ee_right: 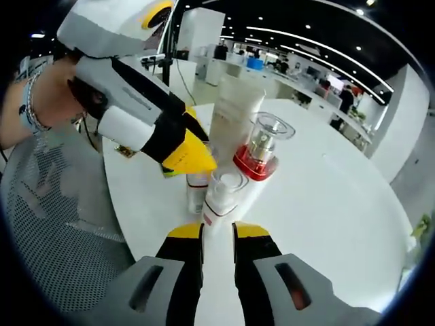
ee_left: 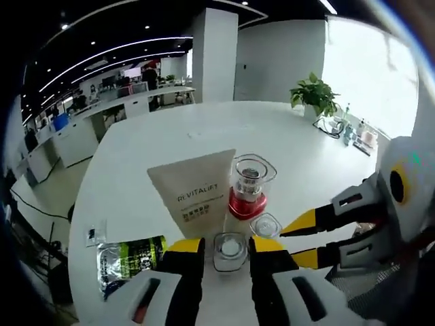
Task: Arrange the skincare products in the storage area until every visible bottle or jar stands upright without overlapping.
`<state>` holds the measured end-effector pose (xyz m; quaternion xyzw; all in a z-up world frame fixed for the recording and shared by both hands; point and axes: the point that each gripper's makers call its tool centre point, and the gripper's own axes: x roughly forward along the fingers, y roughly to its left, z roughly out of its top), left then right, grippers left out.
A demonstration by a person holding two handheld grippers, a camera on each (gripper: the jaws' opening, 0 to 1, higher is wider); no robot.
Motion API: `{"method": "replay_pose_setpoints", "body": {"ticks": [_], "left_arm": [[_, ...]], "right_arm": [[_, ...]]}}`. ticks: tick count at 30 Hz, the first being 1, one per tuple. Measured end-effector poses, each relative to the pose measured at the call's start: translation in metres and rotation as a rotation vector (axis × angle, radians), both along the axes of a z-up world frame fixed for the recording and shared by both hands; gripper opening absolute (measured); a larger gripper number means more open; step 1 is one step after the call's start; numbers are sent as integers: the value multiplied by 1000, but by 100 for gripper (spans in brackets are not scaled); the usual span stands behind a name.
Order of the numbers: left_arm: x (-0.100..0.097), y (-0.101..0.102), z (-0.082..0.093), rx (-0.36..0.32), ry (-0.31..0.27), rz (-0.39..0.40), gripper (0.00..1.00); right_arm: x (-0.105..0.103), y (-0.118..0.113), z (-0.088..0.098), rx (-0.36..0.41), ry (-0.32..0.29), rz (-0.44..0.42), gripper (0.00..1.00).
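On the white table a beige tube marked REVITALIFT stands upright, and beside it stands a bottle with a red base and a clear cap. My left gripper is shut on a small clear jar with a white inside, in front of the tube. My right gripper is shut on a slim white bottle with a clear cap and a red stripe. That cap sits just right of the jar. The right gripper reaches in from the right. The left gripper hangs over the jar.
A green and black packet lies flat near the table's left edge, next to a small clear sachet. A potted plant and some small items stand at the far right. A person's wrist with a bracelet shows.
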<state>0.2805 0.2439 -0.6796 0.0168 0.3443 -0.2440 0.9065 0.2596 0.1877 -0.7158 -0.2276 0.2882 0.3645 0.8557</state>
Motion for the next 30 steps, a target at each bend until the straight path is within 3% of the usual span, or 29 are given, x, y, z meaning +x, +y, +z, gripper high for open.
{"method": "replay_pose_setpoints", "body": {"ticks": [4, 7, 10, 12, 14, 17, 19, 21, 23, 27, 30], "left_arm": [[-2, 8, 16, -50, -13, 0, 34], [-1, 16, 24, -62, -37, -35, 33], [1, 23, 24, -83, -46, -71, 30], [-2, 25, 19, -116, -38, -81, 28], [-4, 23, 16, -218, -22, -64, 25], [-12, 17, 15, -352, -26, -106, 25], [-15, 20, 8, -327, -18, -124, 26], [-15, 23, -4, -268, -26, -135, 25], [-16, 26, -18, -197, 20, -147, 23], [-12, 21, -37, -108, 43, -163, 21], [-14, 19, -50, -29, 48, -181, 21]], "right_arm": [[-2, 3, -2, 42, 64, -17, 16], [-3, 12, 4, 117, 156, -38, 20], [8, 12, 14, 137, 168, -77, 23], [20, 6, 19, 160, 169, -163, 24], [26, 7, 20, 213, 173, -206, 26], [24, 1, 5, 143, 146, -201, 31], [16, 0, -5, 104, 143, -159, 31], [5, 1, -16, 108, 212, -146, 31], [0, 8, -22, 121, 260, -125, 30], [9, 10, -23, 69, 199, -91, 23], [11, 9, -24, 64, 192, -90, 22]]}}
